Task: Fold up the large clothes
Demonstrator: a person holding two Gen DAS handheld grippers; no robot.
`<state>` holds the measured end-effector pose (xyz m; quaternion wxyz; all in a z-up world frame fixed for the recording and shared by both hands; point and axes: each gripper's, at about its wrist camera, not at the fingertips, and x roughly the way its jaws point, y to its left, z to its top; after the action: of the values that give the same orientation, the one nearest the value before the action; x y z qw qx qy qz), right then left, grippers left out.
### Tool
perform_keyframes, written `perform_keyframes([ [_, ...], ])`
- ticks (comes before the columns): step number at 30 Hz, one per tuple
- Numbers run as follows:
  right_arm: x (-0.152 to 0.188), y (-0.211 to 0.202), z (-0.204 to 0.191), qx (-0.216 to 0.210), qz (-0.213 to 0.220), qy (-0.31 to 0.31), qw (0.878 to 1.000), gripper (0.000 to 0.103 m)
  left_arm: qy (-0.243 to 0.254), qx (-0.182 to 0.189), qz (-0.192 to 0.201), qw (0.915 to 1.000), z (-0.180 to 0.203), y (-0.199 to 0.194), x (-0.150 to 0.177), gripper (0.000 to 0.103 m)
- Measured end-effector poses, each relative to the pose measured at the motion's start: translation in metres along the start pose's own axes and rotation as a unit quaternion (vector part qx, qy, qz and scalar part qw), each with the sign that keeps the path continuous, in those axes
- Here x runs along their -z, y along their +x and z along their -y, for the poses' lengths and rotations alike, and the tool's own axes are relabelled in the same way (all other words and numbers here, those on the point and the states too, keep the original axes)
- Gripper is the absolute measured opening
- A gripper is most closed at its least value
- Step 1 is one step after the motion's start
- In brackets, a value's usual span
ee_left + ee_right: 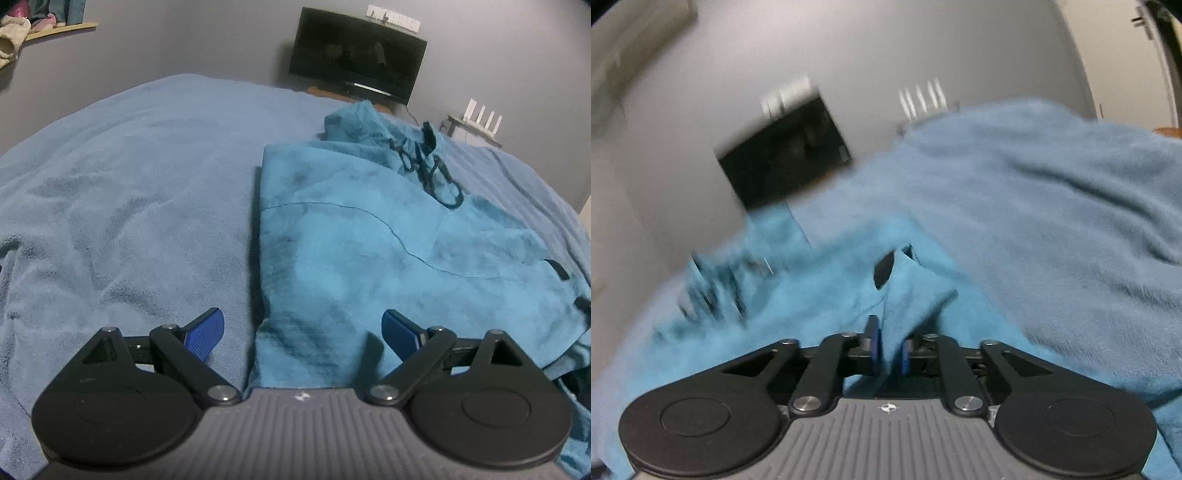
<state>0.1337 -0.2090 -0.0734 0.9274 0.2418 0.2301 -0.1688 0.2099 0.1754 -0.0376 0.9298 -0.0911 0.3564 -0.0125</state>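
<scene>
A bright blue fleece hoodie lies partly folded on the bed, hood and dark drawstrings at the far end. Its left edge runs straight toward me. My left gripper is open and empty, hovering over the hoodie's near left edge. In the right wrist view, which is blurred, my right gripper is shut on a fold of the hoodie and lifts it off the bed.
A pale blue fleece blanket covers the bed and also shows in the right wrist view. A dark monitor stands against the grey wall beyond the bed. A white router sits on a small shelf at right.
</scene>
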Motion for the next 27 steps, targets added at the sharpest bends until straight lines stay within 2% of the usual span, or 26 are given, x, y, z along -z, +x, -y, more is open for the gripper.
perform_keyframes([
  [1,0.003,0.008,0.002,0.017,-0.017,-0.005,1.000,0.035,0.005,-0.006,-0.005,1.0000,0.001,0.003,0.001,0.092],
  [2,0.006,0.010,0.004,0.037,-0.021,-0.007,0.999,0.051,0.012,-0.015,-0.011,0.9997,0.002,0.007,0.002,0.092],
  [3,0.008,0.009,0.005,0.059,-0.017,-0.018,0.998,0.056,0.023,-0.026,-0.018,0.9992,0.004,0.011,0.004,0.092],
  [6,0.003,0.001,-0.002,0.100,0.010,-0.062,0.993,0.058,0.051,-0.054,-0.040,0.9965,0.008,0.026,0.010,0.093],
  [9,0.001,-0.006,-0.012,0.091,0.028,-0.105,0.990,0.065,0.070,-0.074,-0.062,0.9929,0.008,0.040,0.018,0.098],
  [11,0.007,0.002,-0.022,0.091,0.008,-0.169,0.981,0.069,0.074,-0.078,-0.068,0.9919,0.008,0.045,0.022,0.100],
  [12,0.012,0.010,-0.022,0.111,-0.022,-0.209,0.971,0.069,0.077,-0.078,-0.067,0.9918,0.009,0.046,0.024,0.101],
  [14,0.022,0.019,-0.017,0.137,-0.048,-0.225,0.963,0.069,0.081,-0.078,-0.061,0.9918,0.008,0.043,0.027,0.101],
  [15,0.021,0.017,-0.013,0.139,-0.045,-0.214,0.966,0.069,0.080,-0.077,-0.058,0.9920,0.008,0.041,0.028,0.101],
  [17,0.010,0.005,-0.008,0.132,-0.036,-0.183,0.974,0.069,0.077,-0.076,-0.052,0.9928,0.007,0.034,0.030,0.101],
  [20,-0.014,-0.028,0.003,0.093,-0.023,-0.157,0.983,0.072,0.060,-0.077,-0.025,0.9949,0.004,0.014,0.032,0.101],
  [27,-0.074,-0.133,0.053,0.033,-0.022,-0.159,0.987,0.082,0.010,-0.076,0.081,0.9938,0.003,-0.070,0.024,0.101],
])
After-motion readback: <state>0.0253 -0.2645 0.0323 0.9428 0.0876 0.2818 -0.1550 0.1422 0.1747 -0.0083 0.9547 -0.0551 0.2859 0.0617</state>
